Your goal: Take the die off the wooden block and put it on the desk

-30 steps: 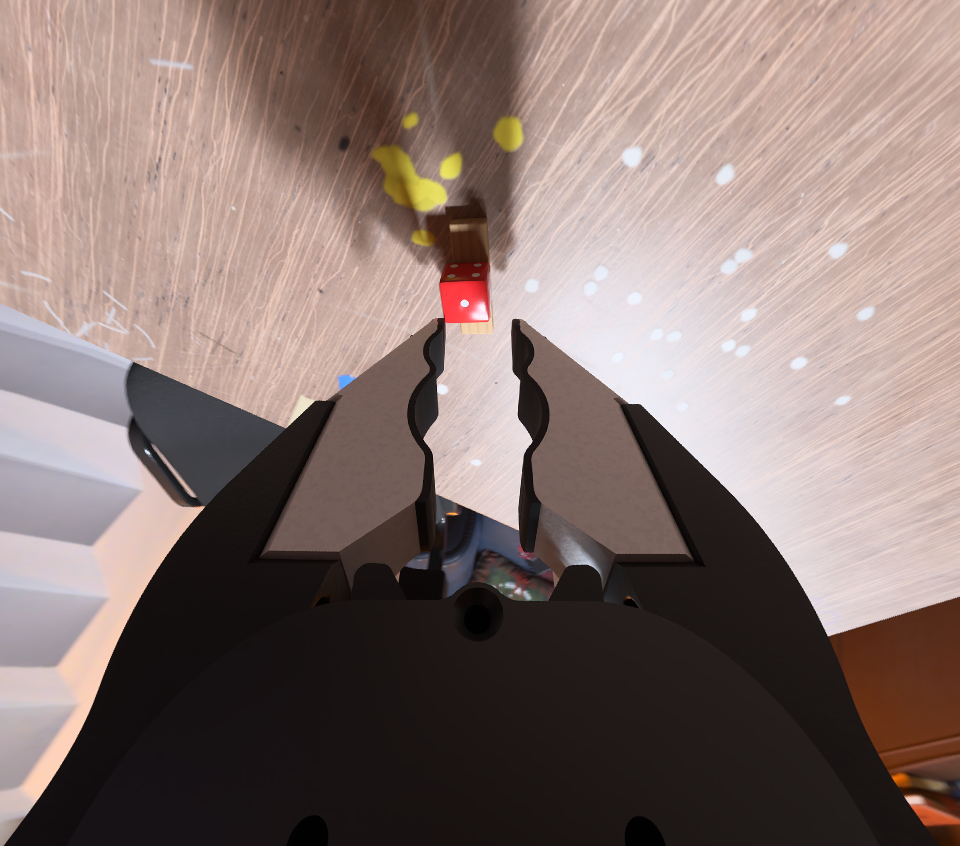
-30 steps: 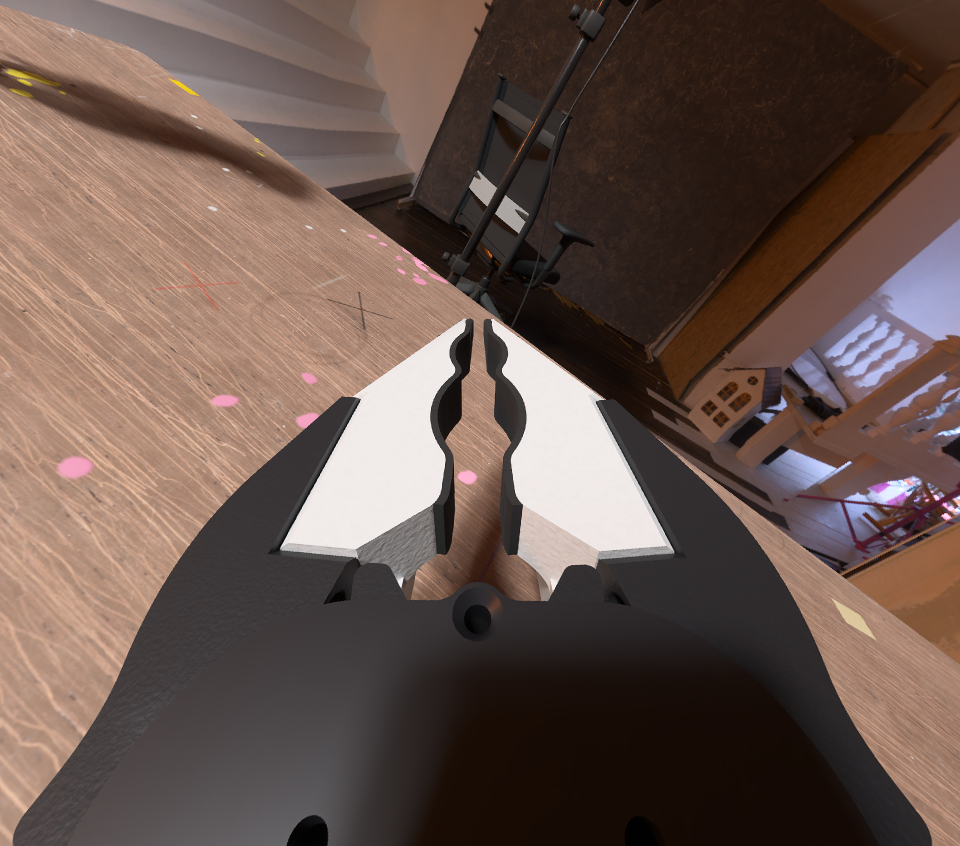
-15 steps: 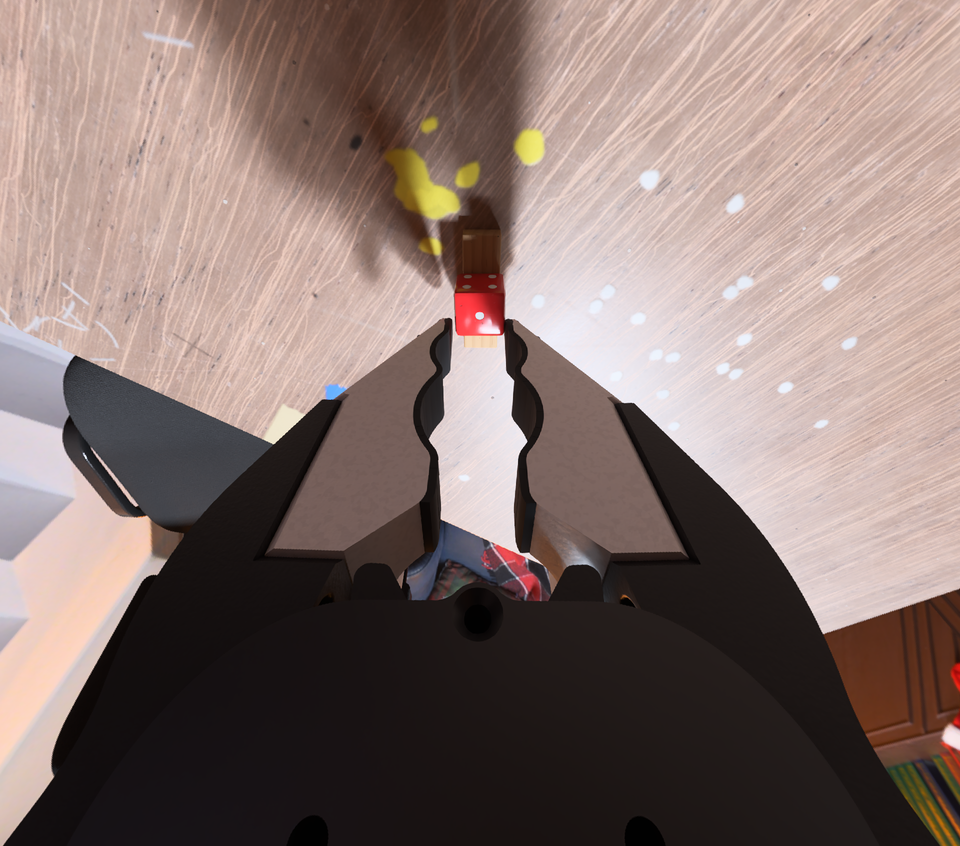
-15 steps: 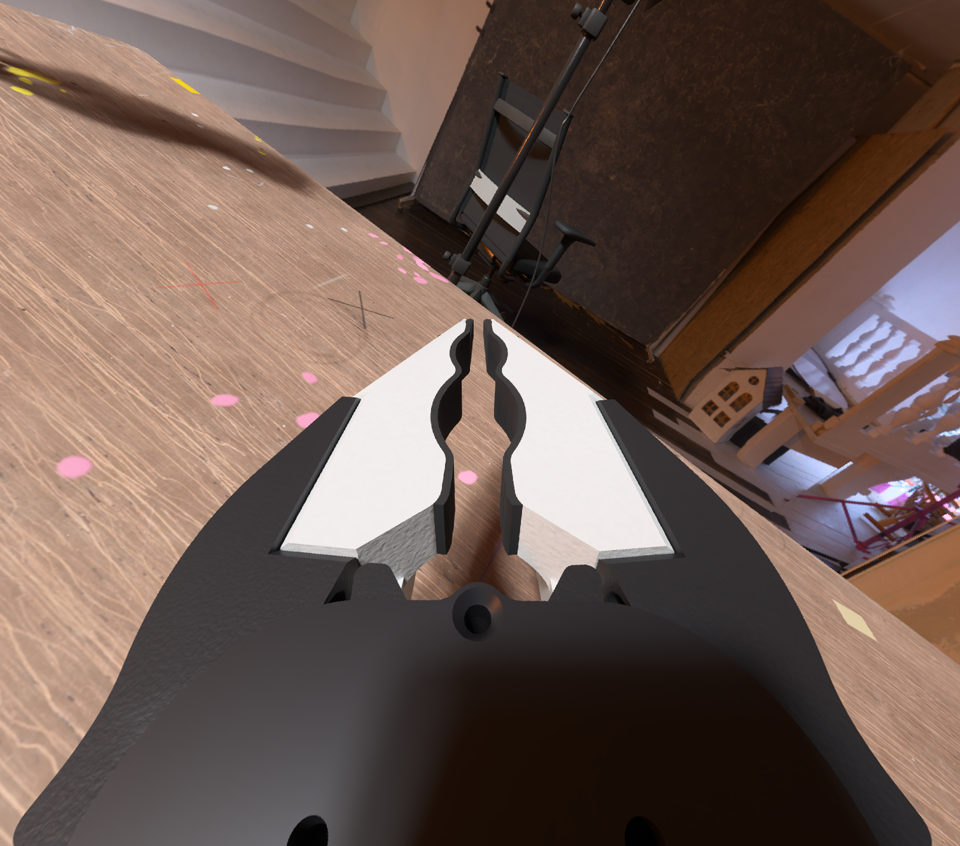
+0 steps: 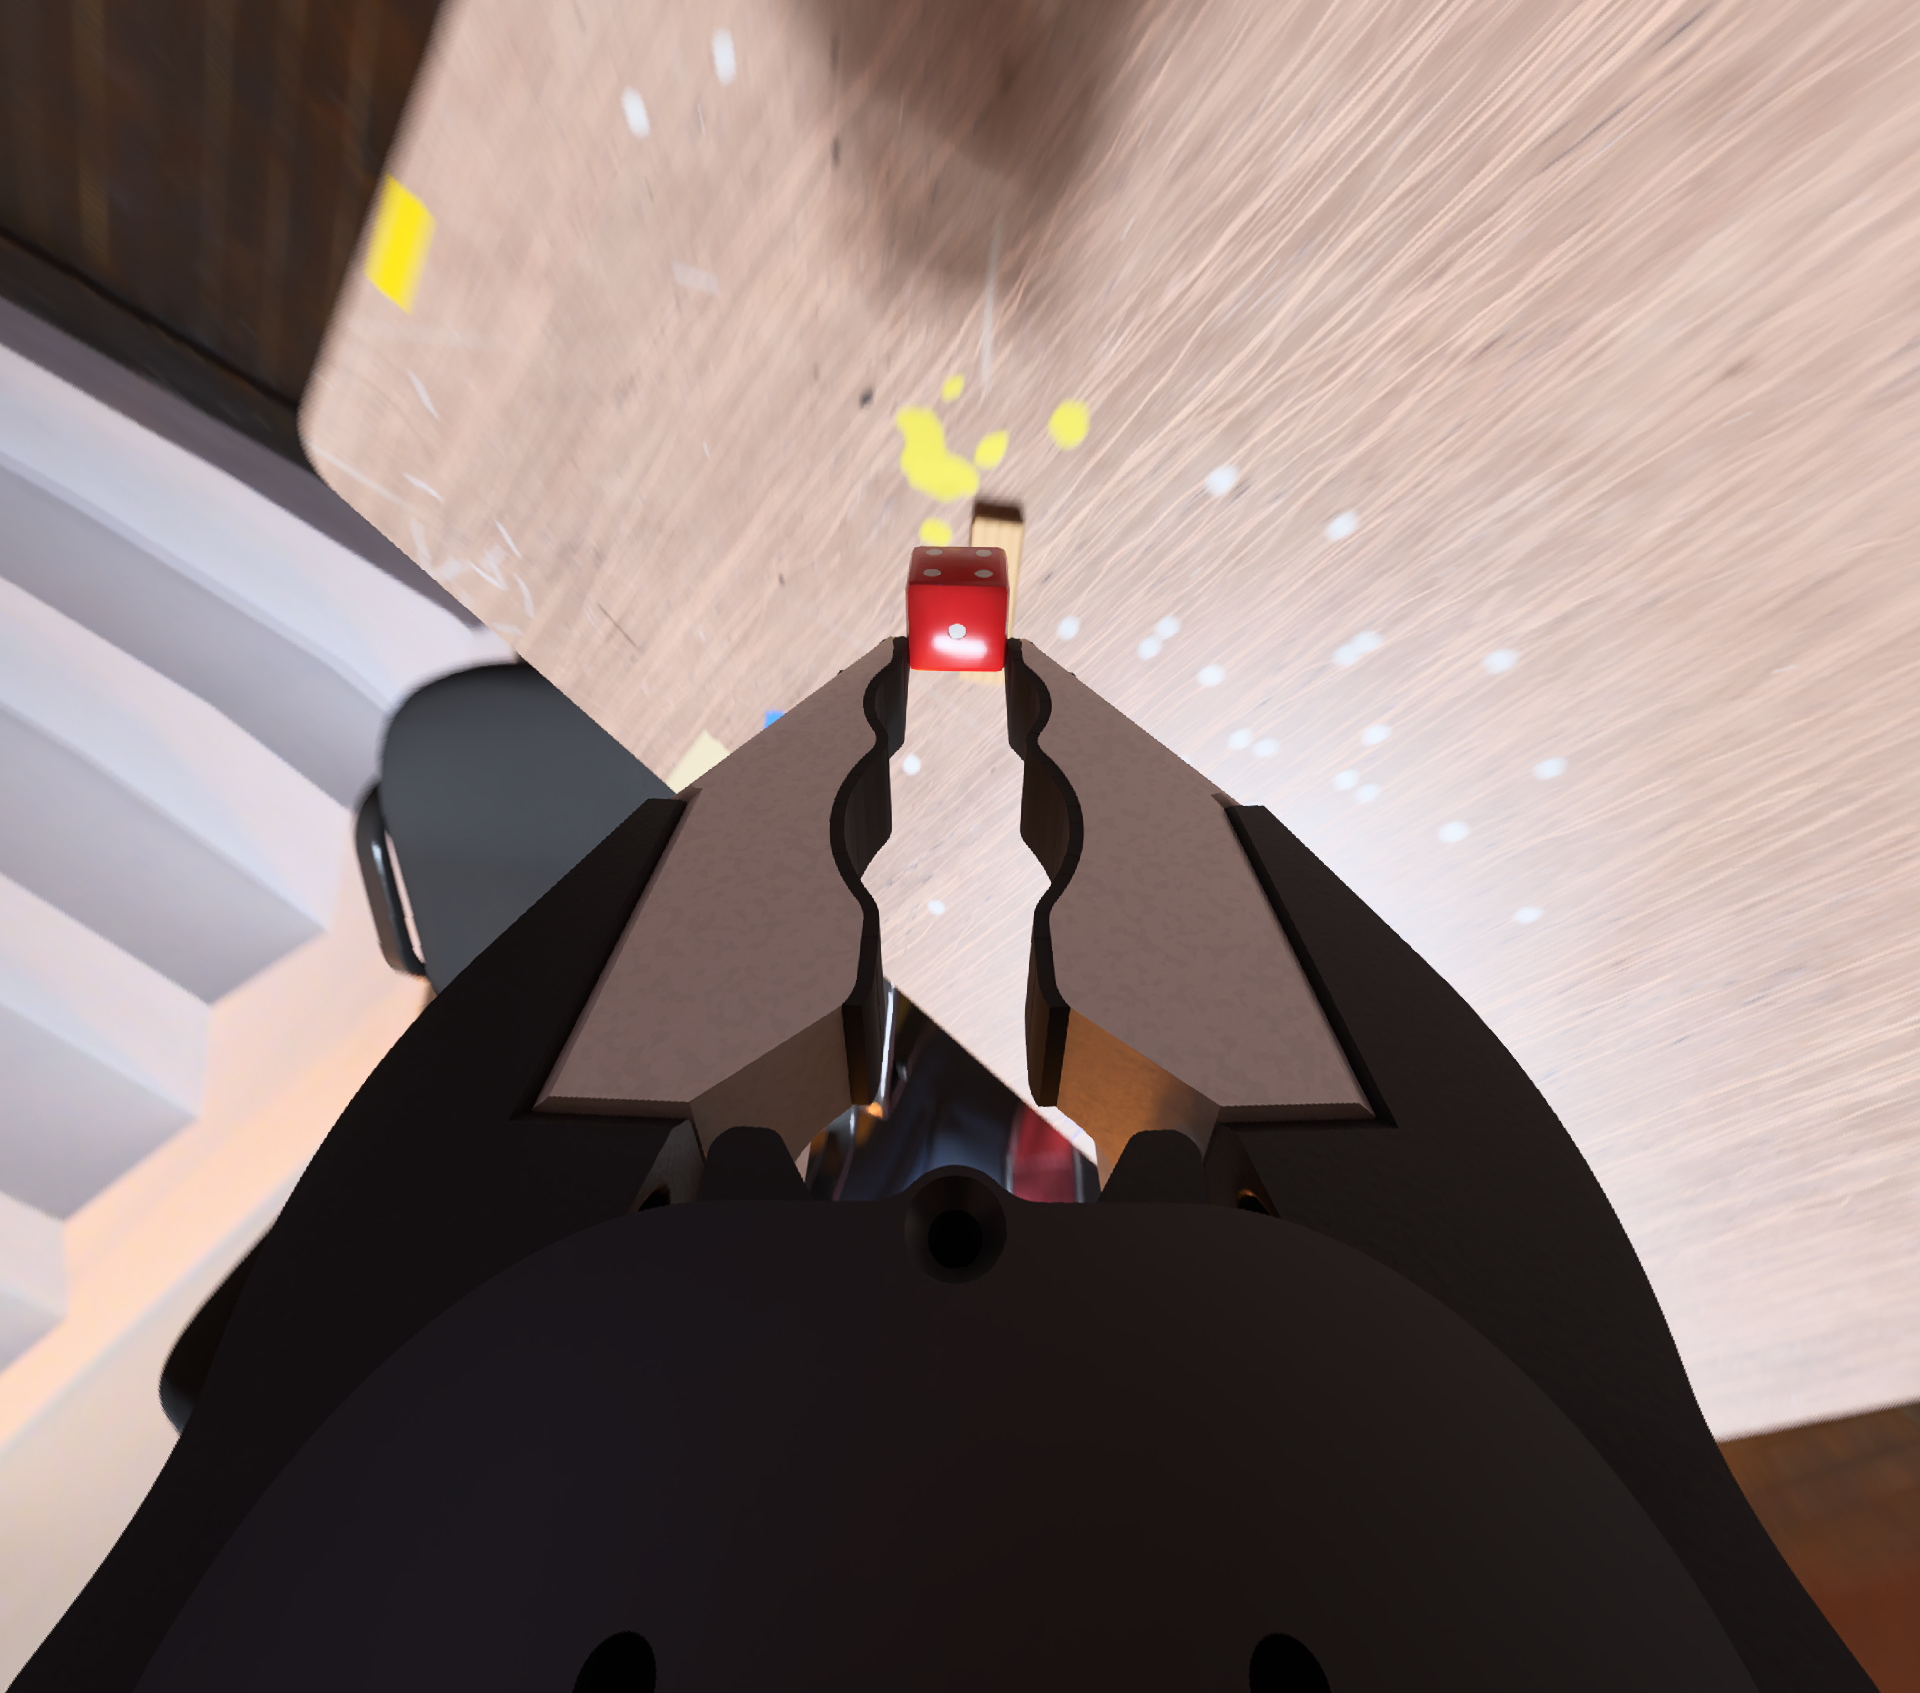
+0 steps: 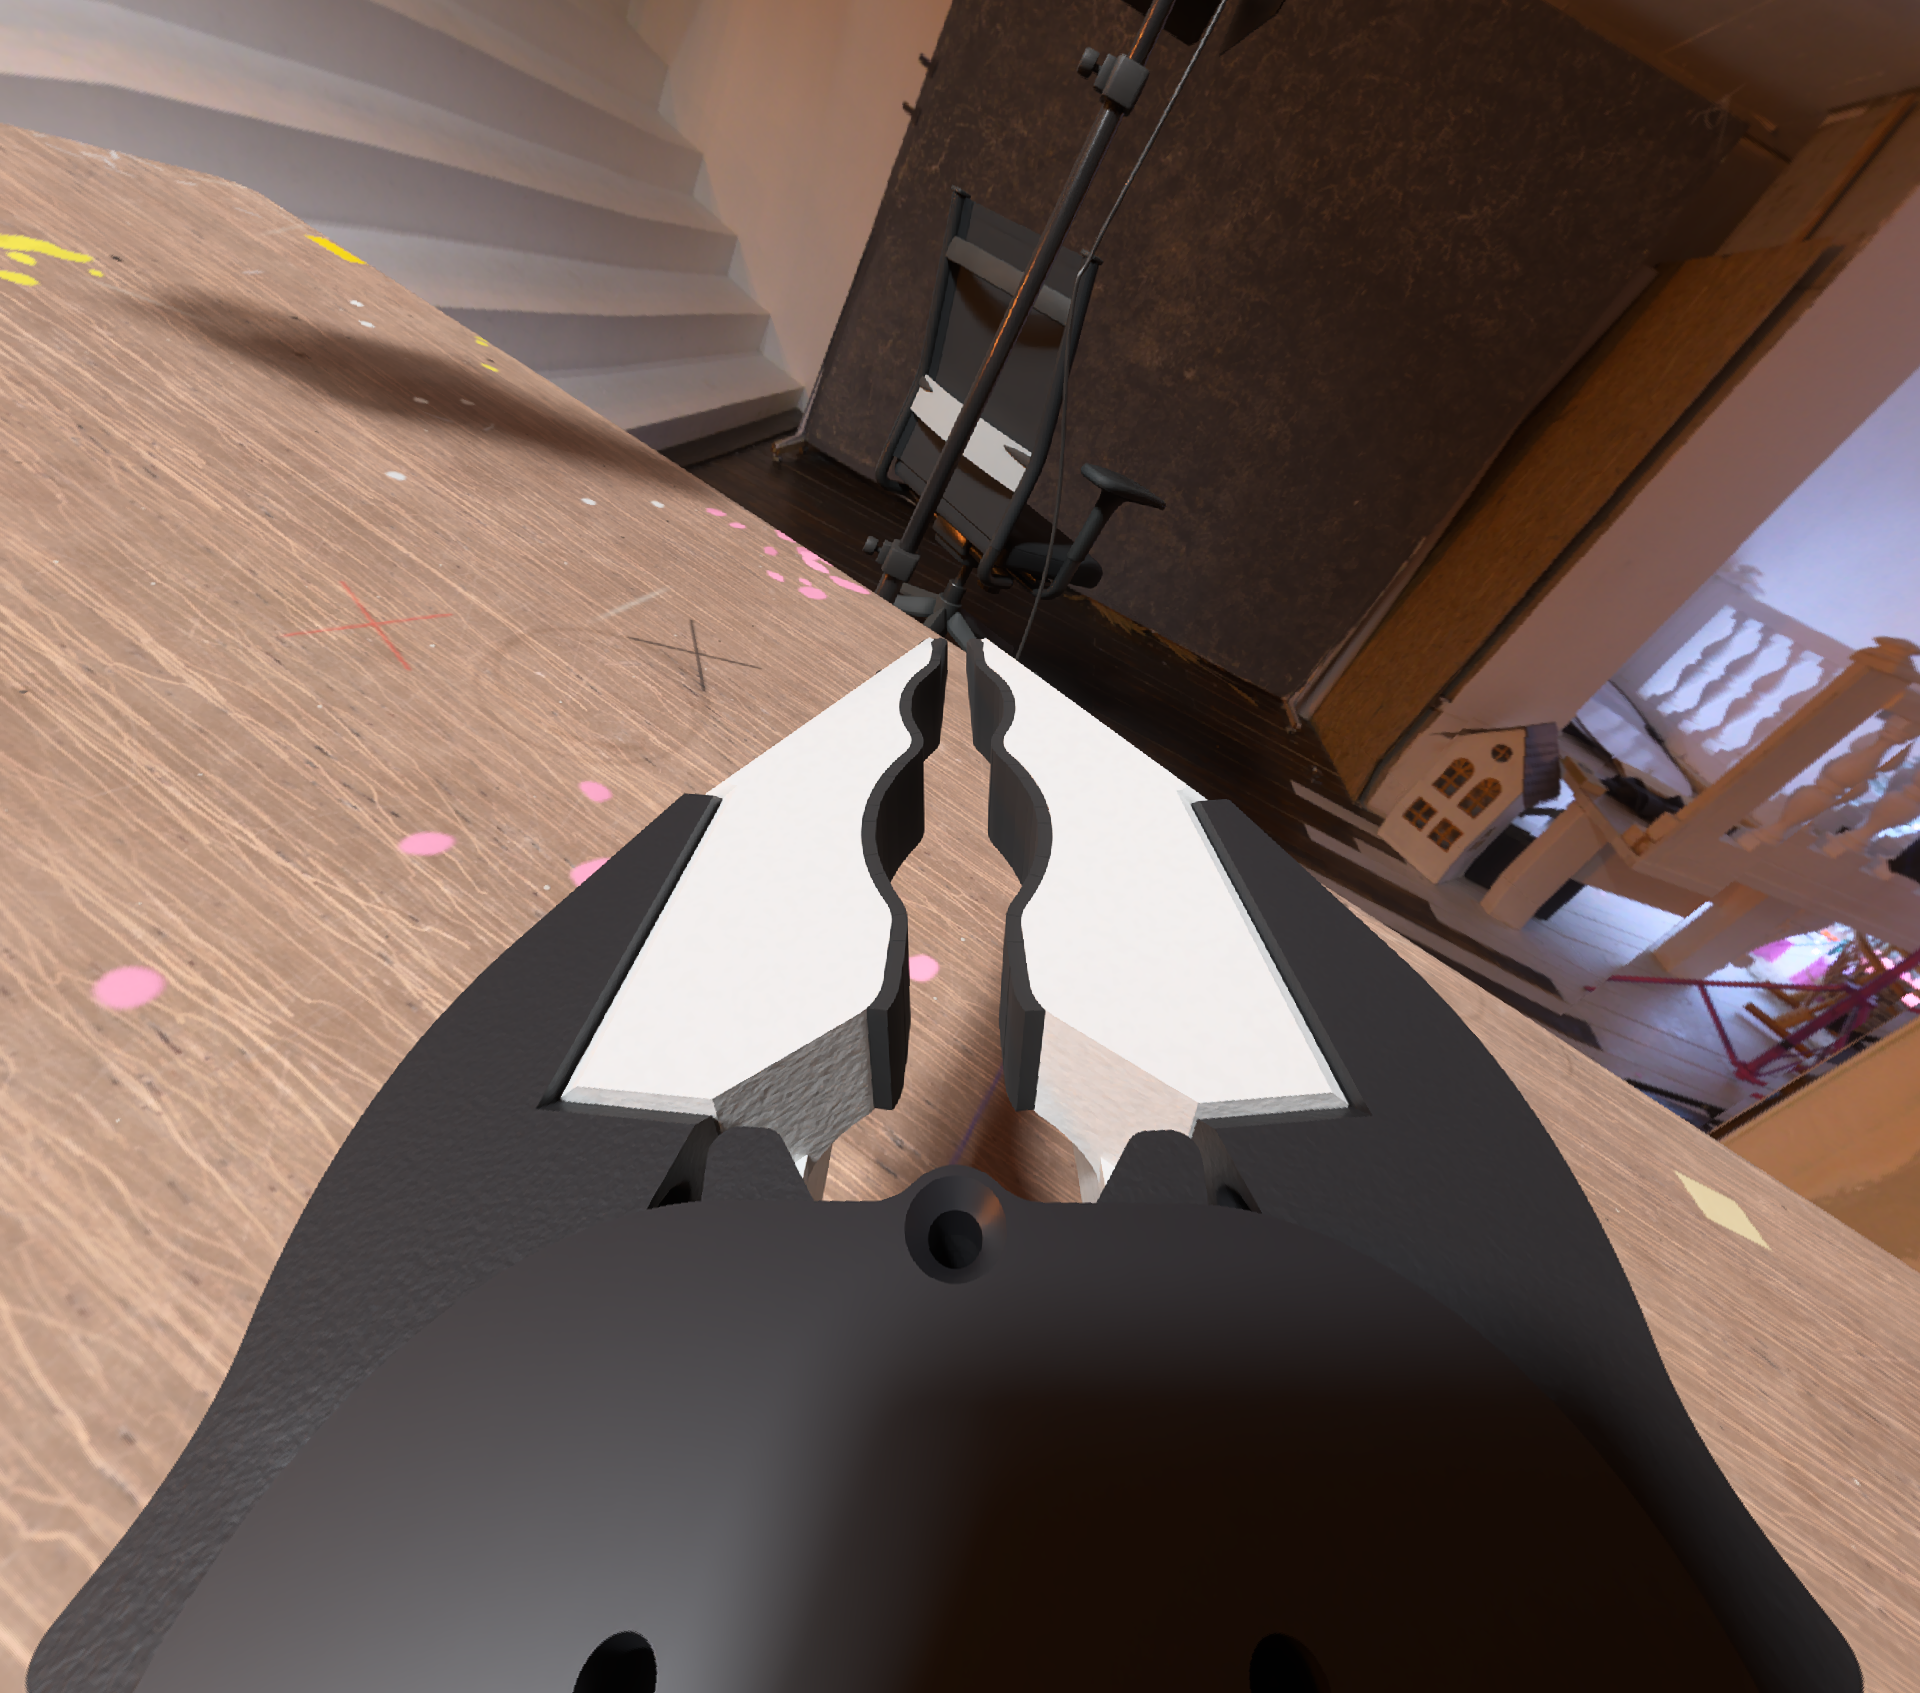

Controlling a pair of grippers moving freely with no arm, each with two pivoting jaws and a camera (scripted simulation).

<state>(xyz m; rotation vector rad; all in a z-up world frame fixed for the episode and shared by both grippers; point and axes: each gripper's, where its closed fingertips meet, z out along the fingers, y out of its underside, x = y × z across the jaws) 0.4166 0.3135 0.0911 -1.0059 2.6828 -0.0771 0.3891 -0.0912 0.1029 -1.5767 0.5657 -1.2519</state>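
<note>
Left tongs (image 5: 956, 656) are pinching the red die (image 5: 957, 606) at the very tips, wooden block (image 5: 1000, 523) just behind. Shallow grip: lifting straight and slowly, lowering onto bare worktop (image 5: 1455, 293) before releasing. Right tongs (image 6: 956, 656) are idling nearly closed, holding nothing.

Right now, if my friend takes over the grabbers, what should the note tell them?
Left gripper: jaws pinching the small red die with white dots at their tips. The light wooden block shows just behind it on the scratched brown wooden desk; whether the die has left the block cannot be told.
Right gripper: jaws nearly closed, empty, over another part of the desk.
Left to do: set the die on the desk and release.
</note>
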